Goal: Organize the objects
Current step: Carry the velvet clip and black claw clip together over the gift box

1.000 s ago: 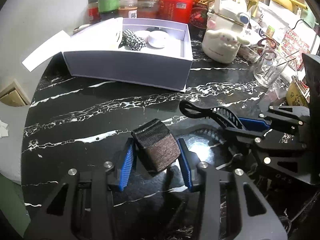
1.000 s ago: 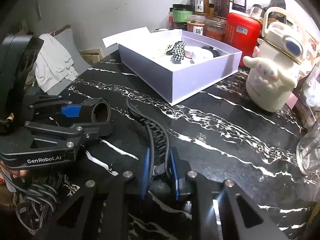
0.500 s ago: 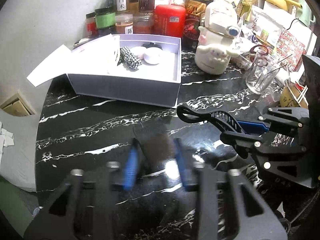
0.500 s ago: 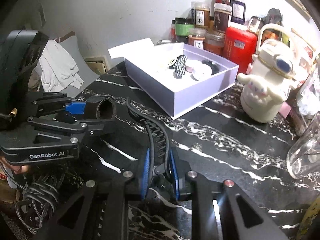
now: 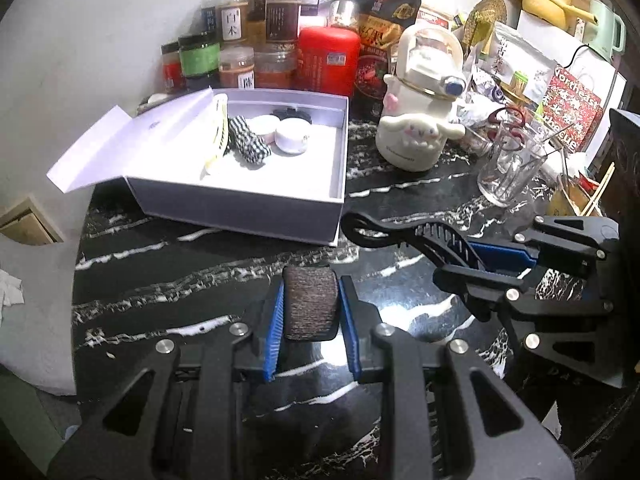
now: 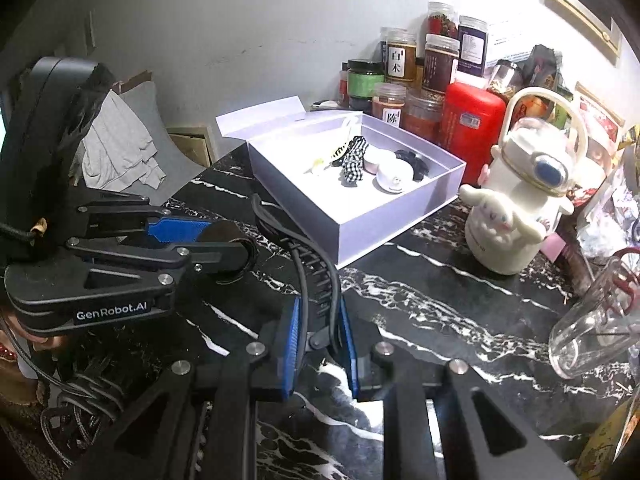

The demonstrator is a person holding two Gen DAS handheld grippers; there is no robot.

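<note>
Left gripper (image 5: 311, 312): I have its blue pads nearly together, pressing both sides of a dark brown fuzzy roll (image 5: 310, 303). The roll sits upright between the pads, above the table.
Right gripper (image 6: 319, 334): I have it fully closed on a black hair clip (image 6: 316, 272). The clip's toothed body and looped end stick out past the pads, towards the box.
Roll: also seen from the right camera as a dark ring (image 6: 228, 252) at the tip of the left gripper.
Hair clip: in the left camera it shows as a long black toothed clip (image 5: 404, 234), held off the table, its loop end just beside the box's near corner.
Box (image 5: 240, 200): white, open, lid flap folded out to the left, standing on the table beyond both grippers.
In the box: a checked black-and-white hair tie (image 5: 248, 140), two small round white pots (image 5: 291, 136), a black clip at the back, and a pale yellow clip along the left wall.
Table (image 5: 200, 264): black marble with white veins.
Right of the box: a white cartoon-dog jug (image 5: 420, 120), then a clear glass (image 5: 508, 168).
Behind the box: a red canister (image 5: 329, 60) and a cluster of spice jars against the wall.
</note>
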